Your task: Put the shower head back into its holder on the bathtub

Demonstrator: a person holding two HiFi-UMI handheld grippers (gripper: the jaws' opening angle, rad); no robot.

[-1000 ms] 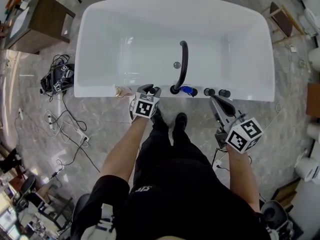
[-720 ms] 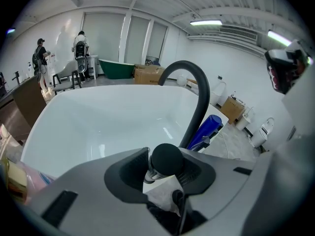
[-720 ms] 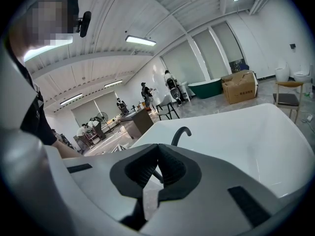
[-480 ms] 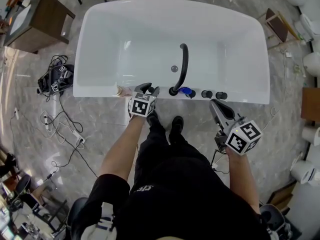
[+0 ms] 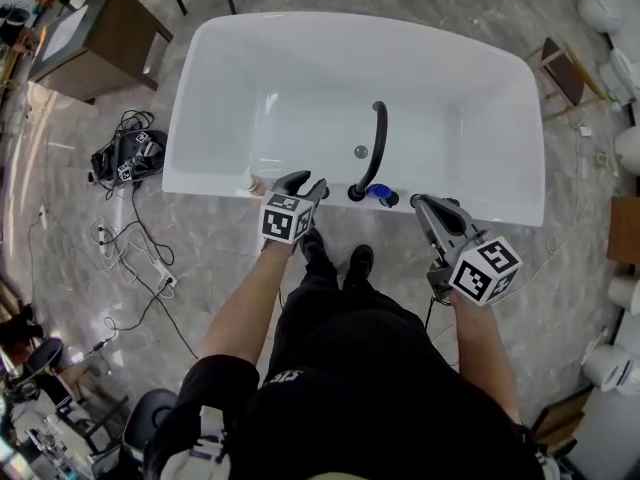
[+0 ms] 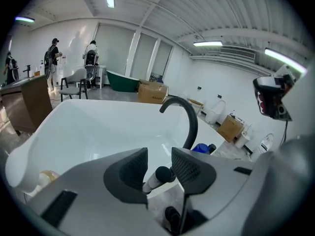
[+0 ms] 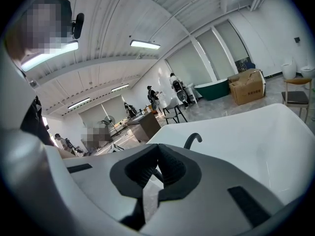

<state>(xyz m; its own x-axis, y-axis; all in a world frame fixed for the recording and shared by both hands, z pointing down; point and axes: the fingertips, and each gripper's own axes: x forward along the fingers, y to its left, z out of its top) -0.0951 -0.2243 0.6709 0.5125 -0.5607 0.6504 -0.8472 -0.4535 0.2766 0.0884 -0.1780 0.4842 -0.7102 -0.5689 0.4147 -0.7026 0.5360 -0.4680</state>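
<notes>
The white bathtub (image 5: 200, 183) lies across the head view, with a curved black faucet (image 5: 378, 143) on its near rim. My left gripper (image 5: 304, 182) hovers over that rim, left of the faucet. Its jaws have just been opening and stand open (image 6: 158, 157). In the gap below them shows the shower head (image 6: 157, 177), a pale handle with a black end, and neither pad presses on it. Its holder is hidden. My right gripper (image 5: 428, 202) is to the right of the faucet, over the rim. In the right gripper view its jaws (image 7: 157, 157) are shut on nothing.
A blue object (image 5: 380, 196) sits by the faucet base, and a small tan item (image 5: 255, 183) rests on the rim to the left. Cables (image 5: 130, 158) sprawl on the floor at left near a wooden cabinet (image 5: 100, 38). My feet (image 5: 340, 258) stand against the tub.
The left gripper has lifted off the rim and its jaws have spread. The right gripper has risen a little toward the rim and now covers the black knobs.
</notes>
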